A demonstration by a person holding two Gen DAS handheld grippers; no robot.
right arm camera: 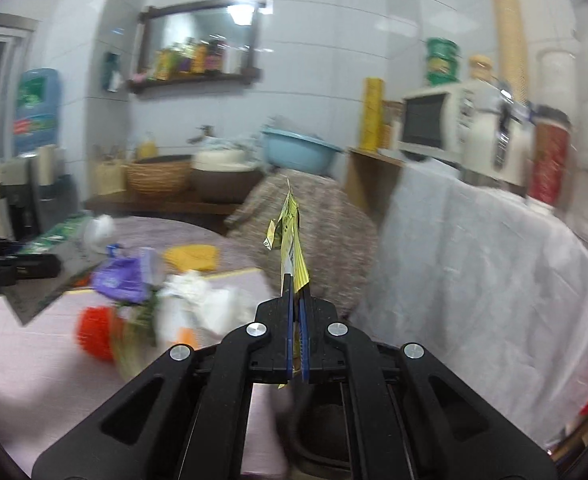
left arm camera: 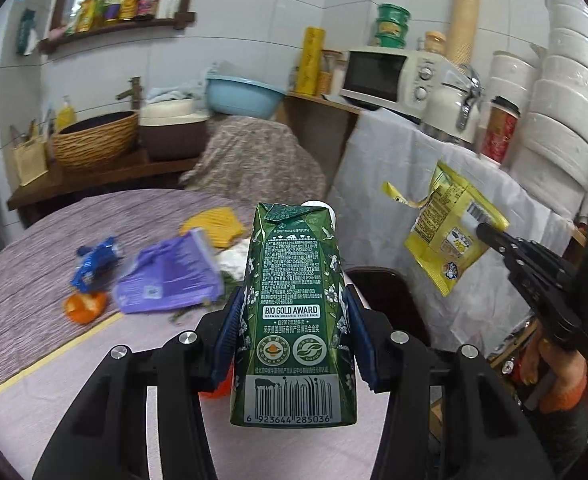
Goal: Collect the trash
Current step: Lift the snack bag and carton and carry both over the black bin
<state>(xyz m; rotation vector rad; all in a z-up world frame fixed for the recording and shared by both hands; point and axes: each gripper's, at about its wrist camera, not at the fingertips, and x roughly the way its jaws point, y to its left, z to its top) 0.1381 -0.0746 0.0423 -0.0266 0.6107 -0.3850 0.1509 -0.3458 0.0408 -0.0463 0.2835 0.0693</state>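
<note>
Left gripper (left arm camera: 294,320) clamps the green carton (left arm camera: 294,320) above the table (left arm camera: 34,280), right gripper (right arm camera: 297,292) pinches the yellow wrapper (right arm camera: 292,240) by one thin edge, which could slip free mid-carry.

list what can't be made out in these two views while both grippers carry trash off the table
- Left wrist view: the white cap of the green printed milk carton is mostly hidden behind the carton's folded top.
- Left wrist view: the orange item beneath the carton is covered by the carton and a blue-padded finger.
- Right wrist view: the yellow foil snack wrapper shows edge-on, its print unreadable.
- Right wrist view: motion blur smears the white crumpled litter on the table.
</note>
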